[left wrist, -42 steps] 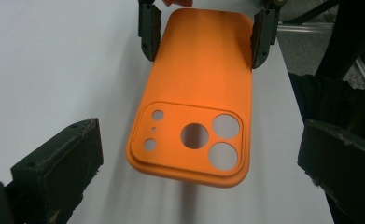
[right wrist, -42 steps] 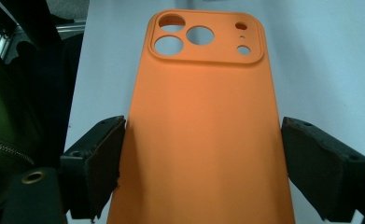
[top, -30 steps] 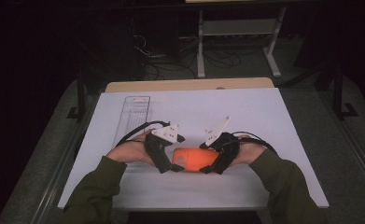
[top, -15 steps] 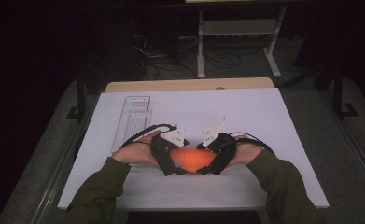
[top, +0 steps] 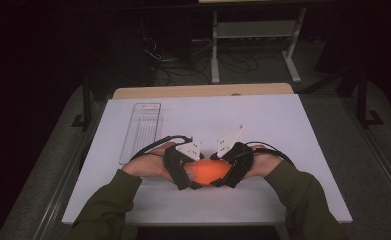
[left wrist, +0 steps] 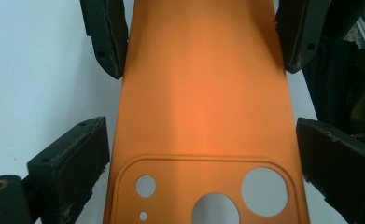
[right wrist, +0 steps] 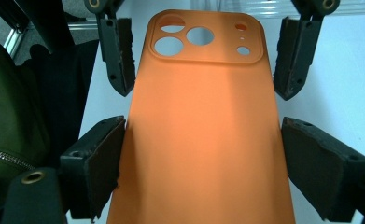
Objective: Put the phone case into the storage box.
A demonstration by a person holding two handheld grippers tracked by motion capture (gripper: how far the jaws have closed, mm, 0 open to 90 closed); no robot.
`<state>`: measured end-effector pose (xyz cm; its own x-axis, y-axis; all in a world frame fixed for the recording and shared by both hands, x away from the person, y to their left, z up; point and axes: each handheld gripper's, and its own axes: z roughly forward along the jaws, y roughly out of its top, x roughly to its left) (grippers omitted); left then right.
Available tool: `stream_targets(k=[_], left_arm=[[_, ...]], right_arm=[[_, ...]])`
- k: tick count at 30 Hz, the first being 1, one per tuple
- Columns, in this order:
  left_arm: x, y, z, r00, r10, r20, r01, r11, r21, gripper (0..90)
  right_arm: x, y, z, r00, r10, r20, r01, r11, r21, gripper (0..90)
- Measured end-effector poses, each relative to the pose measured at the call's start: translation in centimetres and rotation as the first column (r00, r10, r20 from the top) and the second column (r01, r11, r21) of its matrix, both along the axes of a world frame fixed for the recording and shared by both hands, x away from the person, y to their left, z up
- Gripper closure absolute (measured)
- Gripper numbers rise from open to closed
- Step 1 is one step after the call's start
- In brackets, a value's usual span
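Observation:
An orange phone case (top: 210, 171) with camera cut-outs is held just above the white table top (top: 283, 125) near its front edge. My right gripper (top: 229, 172) comes in from the right and is shut on the case's long edges; in the right gripper view (right wrist: 201, 158) both pads press on the plain end (right wrist: 199, 140). My left gripper (top: 189, 172) comes in from the left at the camera end (left wrist: 203, 177). Its jaws have just been closing, and in the left gripper view (left wrist: 203, 158) they sit against both edges of the case.
A clear plastic tray (top: 142, 131) lies on the table top to the left, behind the person's left hand. A wooden strip (top: 203, 91) runs along the far edge. Beyond it are a dark floor, cables and a stand (top: 253, 30).
The left gripper has moved right, up to the case, and its jaws now straddle the camera end. The right gripper and the case have stayed put.

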<state>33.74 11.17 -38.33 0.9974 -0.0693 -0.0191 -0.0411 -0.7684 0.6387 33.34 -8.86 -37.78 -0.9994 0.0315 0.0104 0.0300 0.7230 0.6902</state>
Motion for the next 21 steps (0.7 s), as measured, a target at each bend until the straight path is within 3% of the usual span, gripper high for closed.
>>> stream_targets(k=[21], left_arm=[[-0.15, -0.59, -0.45, 0.9995, -0.031, 0.008, 0.03, 0.9989, 0.037, 10.5]], right_arm=[[-0.08, 0.2, -0.09, 1.0, 0.007, -0.003, -0.007, 1.0, 0.0, 15.1]])
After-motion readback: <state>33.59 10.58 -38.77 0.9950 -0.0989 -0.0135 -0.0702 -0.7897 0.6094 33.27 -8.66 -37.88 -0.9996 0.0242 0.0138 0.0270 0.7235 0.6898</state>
